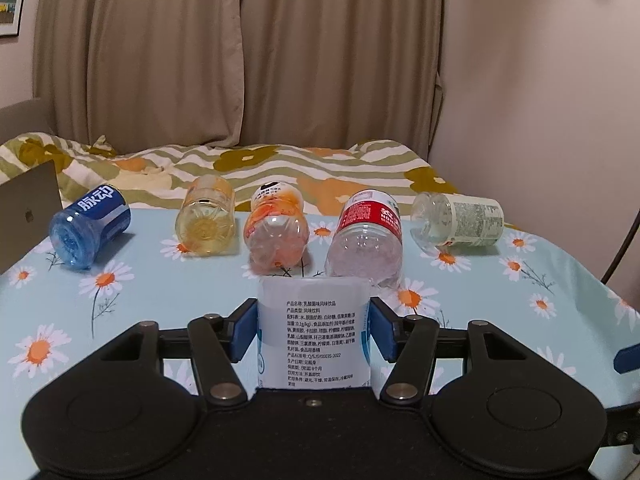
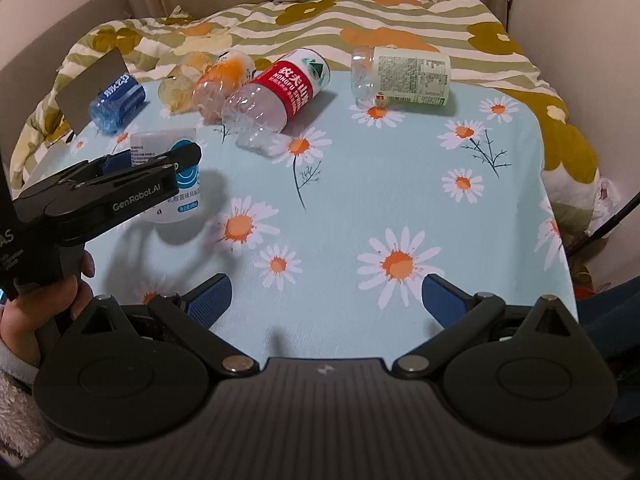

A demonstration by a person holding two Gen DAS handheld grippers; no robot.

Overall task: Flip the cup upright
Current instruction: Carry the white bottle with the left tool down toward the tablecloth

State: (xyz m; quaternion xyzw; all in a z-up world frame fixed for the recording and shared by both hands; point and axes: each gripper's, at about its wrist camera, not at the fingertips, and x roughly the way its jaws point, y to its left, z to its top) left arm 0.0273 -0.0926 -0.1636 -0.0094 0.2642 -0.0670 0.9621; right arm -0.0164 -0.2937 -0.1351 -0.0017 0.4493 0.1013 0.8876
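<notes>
My left gripper [image 1: 313, 326] is shut on a white-labelled cup cut from a bottle [image 1: 312, 336], which stands upright on the daisy tablecloth [image 2: 380, 208]. In the right wrist view the same cup [image 2: 176, 184] stands at the left with the left gripper [image 2: 160, 160] clamped around it. Five other bottle cups lie on their sides in a row behind: blue [image 1: 90, 228], yellow [image 1: 206, 216], orange [image 1: 276, 232], red-labelled [image 1: 366, 236] and pale green-labelled [image 1: 460, 220]. My right gripper [image 2: 326, 300] is open and empty above the table's near edge.
A laptop lid [image 1: 28, 216] stands at the table's left edge. A striped floral blanket [image 1: 260, 164] lies on the bed behind the table, with curtains beyond. A dark cable [image 1: 624, 240] hangs at the right.
</notes>
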